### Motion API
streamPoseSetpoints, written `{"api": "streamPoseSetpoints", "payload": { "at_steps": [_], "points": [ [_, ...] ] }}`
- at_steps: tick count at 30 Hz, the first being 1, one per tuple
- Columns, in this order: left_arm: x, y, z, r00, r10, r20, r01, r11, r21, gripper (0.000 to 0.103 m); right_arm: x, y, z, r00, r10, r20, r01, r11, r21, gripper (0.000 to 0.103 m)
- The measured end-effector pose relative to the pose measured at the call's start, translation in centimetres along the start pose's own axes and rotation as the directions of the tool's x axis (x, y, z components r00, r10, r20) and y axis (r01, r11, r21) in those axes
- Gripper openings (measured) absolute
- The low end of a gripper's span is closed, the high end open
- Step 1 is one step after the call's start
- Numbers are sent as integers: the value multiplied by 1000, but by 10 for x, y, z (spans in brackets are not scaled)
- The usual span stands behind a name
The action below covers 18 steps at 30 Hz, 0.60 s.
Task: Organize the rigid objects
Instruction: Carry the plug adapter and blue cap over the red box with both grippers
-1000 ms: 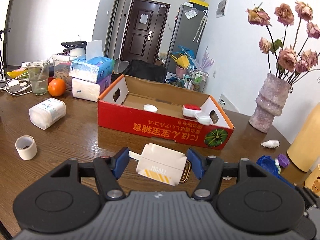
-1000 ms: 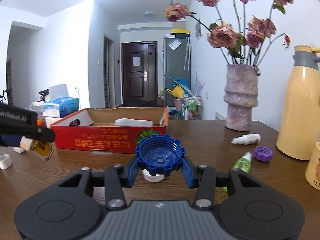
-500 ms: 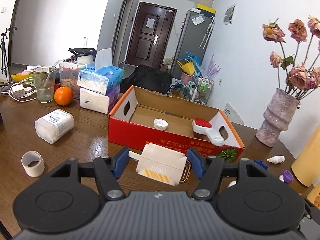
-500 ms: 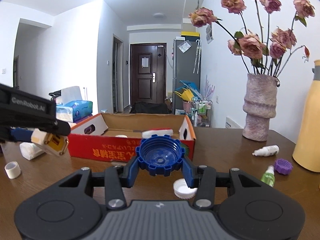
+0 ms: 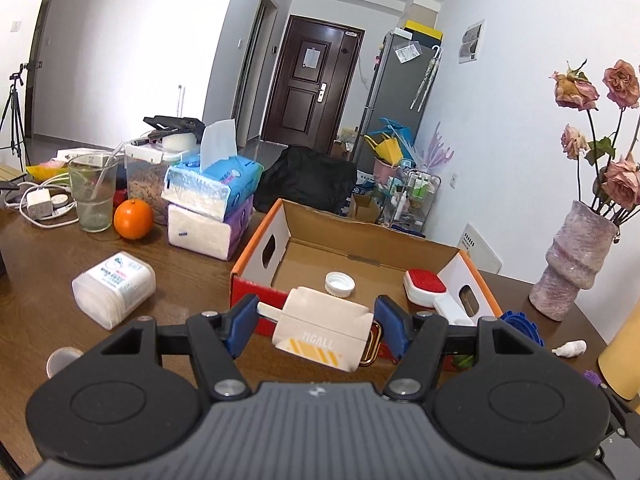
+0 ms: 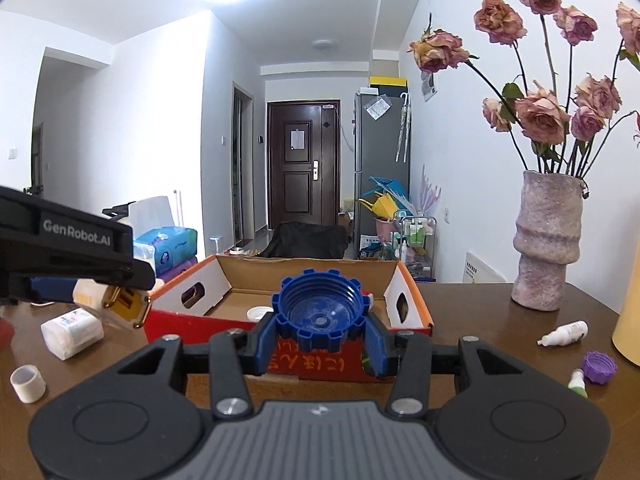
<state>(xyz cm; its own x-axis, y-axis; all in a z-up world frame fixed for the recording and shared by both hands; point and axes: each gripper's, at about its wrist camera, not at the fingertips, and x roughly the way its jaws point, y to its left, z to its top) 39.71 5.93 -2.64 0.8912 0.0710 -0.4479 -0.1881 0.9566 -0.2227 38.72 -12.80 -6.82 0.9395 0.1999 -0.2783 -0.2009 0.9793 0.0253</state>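
Counts: one box [image 5: 256, 312], two loose white caps, one brush [image 5: 430, 292] inside | case [image 5: 324, 328] clamped in left gripper [image 5: 316, 320], long axis across jaws, tilted, raised before box front | blue cap [image 6: 320, 312] pinched by right gripper [image 6: 320, 340], hollow side facing camera, near box front.

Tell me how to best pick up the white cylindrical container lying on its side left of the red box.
Probably grip the white container across its rounded body from above, jaws squeezing the two long curved sides. It lies on its side on the table, with bare wood all around it.
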Motion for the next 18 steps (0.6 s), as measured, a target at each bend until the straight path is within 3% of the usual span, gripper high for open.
{"api": "streamPoseSetpoints", "payload": {
  "at_steps": [18],
  "points": [
    [52,3,32,998,48,30,-49,998,26,65,65,-7,31,1000,4,-8,-4,998,67,45]
  ]
}}
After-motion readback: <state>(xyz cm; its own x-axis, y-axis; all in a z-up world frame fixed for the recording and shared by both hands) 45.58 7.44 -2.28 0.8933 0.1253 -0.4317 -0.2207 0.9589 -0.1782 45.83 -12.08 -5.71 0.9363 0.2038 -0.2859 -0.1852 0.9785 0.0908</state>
